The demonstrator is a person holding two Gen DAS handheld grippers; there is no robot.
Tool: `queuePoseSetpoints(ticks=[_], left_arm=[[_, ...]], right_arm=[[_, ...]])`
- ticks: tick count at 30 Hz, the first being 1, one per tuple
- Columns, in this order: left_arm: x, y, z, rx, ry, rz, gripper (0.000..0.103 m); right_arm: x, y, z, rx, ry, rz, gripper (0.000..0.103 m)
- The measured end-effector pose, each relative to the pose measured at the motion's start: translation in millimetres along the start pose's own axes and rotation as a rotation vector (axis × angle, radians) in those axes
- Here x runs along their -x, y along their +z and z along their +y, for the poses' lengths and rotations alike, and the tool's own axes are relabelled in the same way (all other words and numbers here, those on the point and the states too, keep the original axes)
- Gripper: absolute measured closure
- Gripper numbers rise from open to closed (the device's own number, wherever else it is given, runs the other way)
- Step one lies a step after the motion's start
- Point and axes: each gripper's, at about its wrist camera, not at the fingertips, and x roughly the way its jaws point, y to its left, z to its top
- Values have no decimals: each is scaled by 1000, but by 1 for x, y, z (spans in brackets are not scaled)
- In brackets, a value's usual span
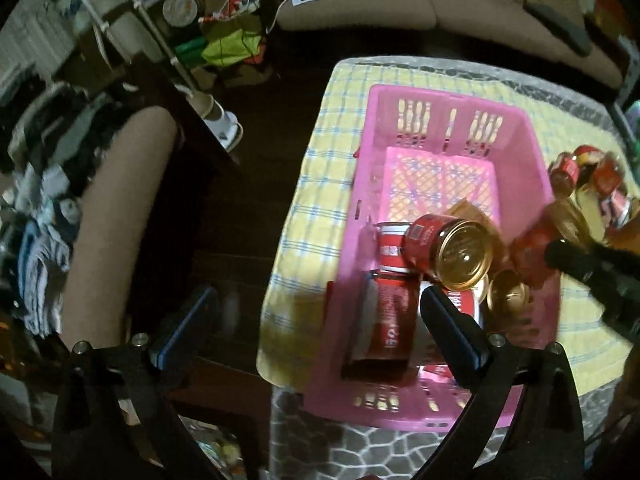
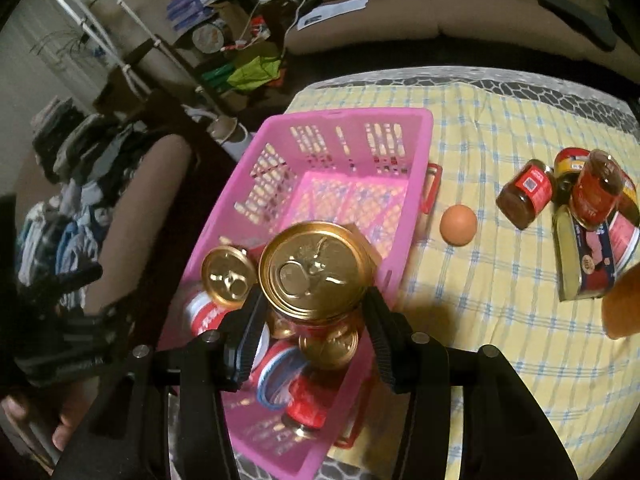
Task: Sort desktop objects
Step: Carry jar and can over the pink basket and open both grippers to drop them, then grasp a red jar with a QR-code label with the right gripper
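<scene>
A pink basket (image 1: 452, 100) (image 2: 344, 118) stands on a yellow checked cloth. It holds several red cans with gold lids and a red box (image 1: 390, 322). My right gripper (image 2: 314, 322) is shut on a large gold-lidded can (image 2: 316, 270) and holds it above the basket's near end. In the left wrist view this can (image 1: 448, 250) shows tilted over the other cans, with the right gripper (image 1: 592, 268) at the right edge. My left gripper (image 1: 316, 328) is open and empty, at the basket's left near corner, partly over the floor.
On the cloth (image 2: 500, 280) right of the basket lie a brown egg (image 2: 459, 224), jars (image 2: 526, 192) and a flat tin (image 2: 588, 256). A sofa (image 2: 440, 4) stands behind the table. Cluttered shelves and clothes lie to the left.
</scene>
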Motion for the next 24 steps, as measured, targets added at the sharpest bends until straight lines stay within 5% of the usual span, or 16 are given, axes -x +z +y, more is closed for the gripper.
queuePoseSetpoints(ticks=[3, 16, 21, 24], left_arm=[[-1, 1, -2, -3, 3, -5, 2], [27, 5, -22, 53, -229, -71, 2], [44, 7, -43, 103, -279, -112, 2], [45, 7, -50, 197, -409, -126, 2]], right_arm=[[23, 7, -13, -25, 39, -90, 48], [144, -16, -162, -346, -143, -304, 44], [192, -37, -231, -471, -314, -371, 36], [206, -45, -265, -490, -399, -353, 29]])
